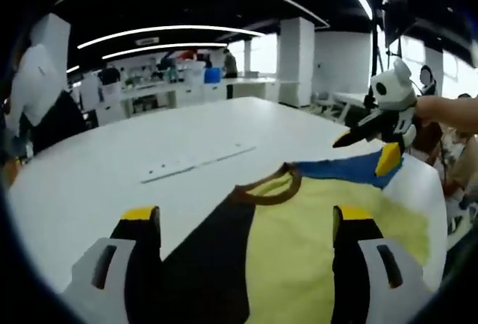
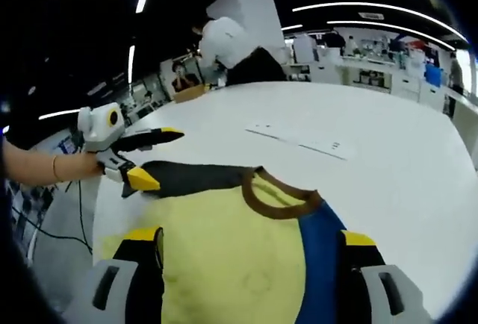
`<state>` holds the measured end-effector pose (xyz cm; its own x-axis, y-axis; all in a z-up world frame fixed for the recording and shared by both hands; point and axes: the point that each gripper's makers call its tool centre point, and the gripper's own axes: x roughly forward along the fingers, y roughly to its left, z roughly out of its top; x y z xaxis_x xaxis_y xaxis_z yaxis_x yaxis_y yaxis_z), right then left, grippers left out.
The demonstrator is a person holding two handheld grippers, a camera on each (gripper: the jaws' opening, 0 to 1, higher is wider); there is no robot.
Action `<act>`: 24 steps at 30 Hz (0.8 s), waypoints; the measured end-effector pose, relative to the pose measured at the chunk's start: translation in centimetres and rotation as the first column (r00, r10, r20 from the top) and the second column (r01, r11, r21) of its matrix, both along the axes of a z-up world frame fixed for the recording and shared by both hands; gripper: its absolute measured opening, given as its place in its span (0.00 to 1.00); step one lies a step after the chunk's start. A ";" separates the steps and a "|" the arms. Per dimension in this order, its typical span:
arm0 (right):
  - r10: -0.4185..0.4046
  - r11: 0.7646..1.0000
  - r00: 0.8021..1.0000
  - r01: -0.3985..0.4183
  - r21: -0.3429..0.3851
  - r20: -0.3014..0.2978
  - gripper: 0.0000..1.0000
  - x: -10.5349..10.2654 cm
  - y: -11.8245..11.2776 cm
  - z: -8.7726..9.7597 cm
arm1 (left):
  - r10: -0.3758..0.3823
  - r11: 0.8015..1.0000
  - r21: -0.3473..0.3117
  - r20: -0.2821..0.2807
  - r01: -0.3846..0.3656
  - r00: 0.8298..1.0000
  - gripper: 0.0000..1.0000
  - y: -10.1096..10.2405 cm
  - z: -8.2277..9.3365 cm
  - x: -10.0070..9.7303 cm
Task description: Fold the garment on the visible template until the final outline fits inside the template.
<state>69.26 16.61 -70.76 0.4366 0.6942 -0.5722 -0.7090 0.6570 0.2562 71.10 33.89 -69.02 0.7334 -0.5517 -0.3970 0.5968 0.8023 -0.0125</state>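
Garment: we see a yellow T-shirt (image 1: pixel 314 242) with a brown collar (image 1: pixel 272 189), one black sleeve (image 1: pixel 213 249) and one blue sleeve (image 1: pixel 343 169), lying flat on the white table (image 1: pixel 112 167); in the right gripper view the same T-shirt (image 2: pixel 224 257) lies with its collar (image 2: pixel 280 197) pointing away from us.

Left gripper: in its own view we look along its two yellow-tipped jaws (image 1: pixel 246 223), which stand wide apart just above the shirt, one over the black sleeve and one over the yellow front, with no cloth between them. In the right gripper view we see this gripper (image 2: pixel 146 160) at the outer end of the black sleeve (image 2: pixel 194 178), jaws spread, the lower yellow tip touching the sleeve edge.

Right gripper: in its own view its jaws (image 2: pixel 250 245) are parted over the shirt, one above the yellow front, the other above the blue sleeve (image 2: pixel 321 249), gripping nothing. In the left gripper view we see this gripper (image 1: pixel 373 145) at the outer end of the blue sleeve, a person's hand (image 1: pixel 448 111) behind it; whether it pinches the sleeve tip there we cannot tell.

Table marks: beyond the collar we see a thin pale strip with small dark dots (image 1: pixel 198 162) on the tabletop, well apart from the shirt.

Beyond the table: white pillars (image 1: pixel 295 59), a long white bench with clutter (image 1: pixel 172 89), and ceiling light strips (image 1: pixel 164 33).
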 end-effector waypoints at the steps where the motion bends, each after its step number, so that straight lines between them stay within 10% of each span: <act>1: 0.006 1.000 1.000 -0.006 0.002 -0.008 0.95 -0.7 -0.2 0.0 | -0.006 1.000 0.003 -0.002 0.006 1.000 0.94 0.1 0.1 -0.5; 24: 0.085 0.995 0.995 -0.087 -0.044 -0.043 0.76 -10.4 -4.6 -0.2 | -0.127 0.992 -0.037 -0.080 0.125 0.989 0.94 0.2 -0.2 -11.6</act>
